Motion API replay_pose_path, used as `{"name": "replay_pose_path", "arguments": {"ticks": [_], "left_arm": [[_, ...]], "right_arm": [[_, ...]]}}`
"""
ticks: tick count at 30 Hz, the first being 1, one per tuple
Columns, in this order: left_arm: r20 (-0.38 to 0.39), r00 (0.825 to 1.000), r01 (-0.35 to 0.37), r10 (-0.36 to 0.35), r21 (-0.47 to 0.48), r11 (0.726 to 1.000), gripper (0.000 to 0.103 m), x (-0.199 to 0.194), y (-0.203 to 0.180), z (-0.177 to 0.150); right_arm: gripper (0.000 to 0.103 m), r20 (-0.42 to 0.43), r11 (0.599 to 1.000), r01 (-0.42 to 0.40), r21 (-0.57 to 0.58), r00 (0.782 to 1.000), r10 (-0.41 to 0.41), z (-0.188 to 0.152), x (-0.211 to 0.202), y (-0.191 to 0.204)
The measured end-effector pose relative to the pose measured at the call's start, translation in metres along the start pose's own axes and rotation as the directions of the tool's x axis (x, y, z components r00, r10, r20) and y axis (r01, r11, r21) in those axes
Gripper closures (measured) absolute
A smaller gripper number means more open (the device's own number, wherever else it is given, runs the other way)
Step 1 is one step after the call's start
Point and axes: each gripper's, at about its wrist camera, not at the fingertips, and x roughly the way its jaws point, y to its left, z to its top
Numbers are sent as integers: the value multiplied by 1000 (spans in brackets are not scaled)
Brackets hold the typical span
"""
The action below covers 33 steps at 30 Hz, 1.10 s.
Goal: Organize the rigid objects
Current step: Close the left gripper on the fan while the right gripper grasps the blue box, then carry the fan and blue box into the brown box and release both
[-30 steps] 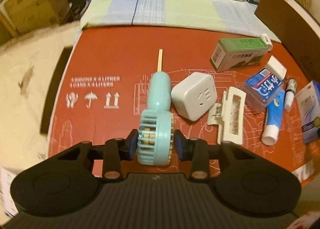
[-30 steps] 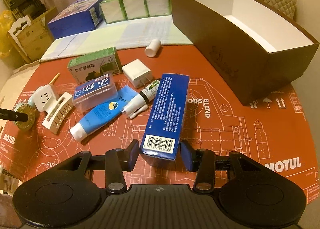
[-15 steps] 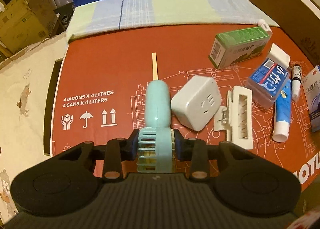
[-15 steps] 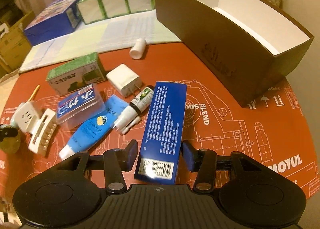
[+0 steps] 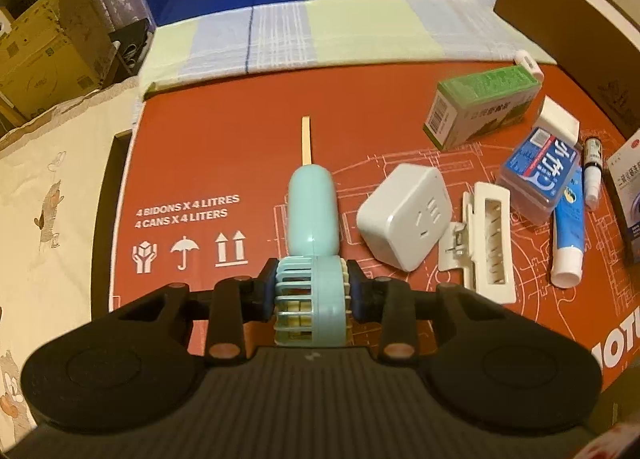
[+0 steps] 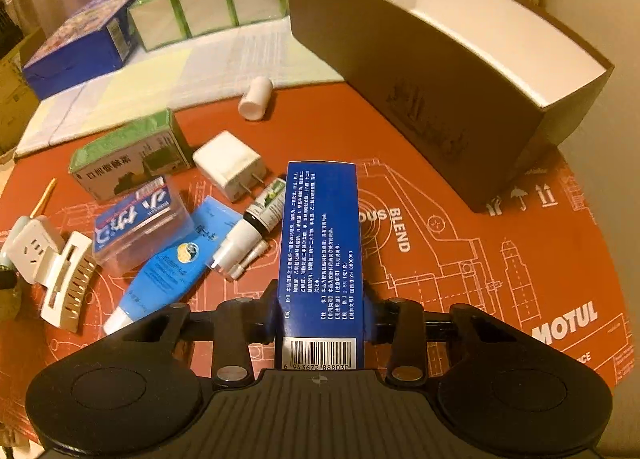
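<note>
Two grippers close on goods over a red mat (image 5: 224, 147). Left gripper (image 5: 311, 293) pinches the teal fan (image 5: 312, 259) (head near, handle far); right gripper (image 6: 320, 311) squeezes the blue carton (image 6: 320, 243) lying lengthwise between its jaws.

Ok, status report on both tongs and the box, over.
Left tongs closing on teal fan. Right tongs closing on blue carton. Brown box open, empty; path clear.
</note>
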Motion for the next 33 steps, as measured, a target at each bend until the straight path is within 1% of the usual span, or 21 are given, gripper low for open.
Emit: {"name": "replay_pose_path", "arguments": {"ticks": [4, 8, 14, 17, 22, 27, 30, 33], "left_arm": [[38, 999, 3, -2, -10, 1000, 73, -14, 4, 1], [92, 996, 10, -9, -9, 1000, 73, -36, 1, 5], [178, 983, 47, -48, 9, 999, 73, -69, -15, 14], [208, 975, 68, -72, 25, 997, 73, -83, -28, 19], [238, 965, 101, -114, 65, 993, 73, -98, -61, 33], [244, 957, 140, -159, 91, 986, 73, -102, -104, 51], [260, 946, 166, -193, 124, 978, 73, -104, -136, 66], [280, 931, 195, -235, 163, 967, 73, -106, -172, 83]], "right_arm": [[67, 22, 1000, -16, 4, 1000, 16, 2, -13, 4], [67, 36, 999, -39, -10, 999, 39, 5, -23, 10], [67, 55, 995, -92, -43, 994, 94, 11, -41, 21], [67, 73, 991, -124, -58, 989, 128, 14, -49, 24], [67, 91, 985, -156, -73, 982, 163, 24, -58, 18], [67, 97, 982, -171, -80, 979, 178, 37, -64, 1], [67, 114, 982, -172, -81, 977, 180, 47, -70, -17], [67, 133, 984, -161, -77, 976, 170, 58, -76, -36]]}}
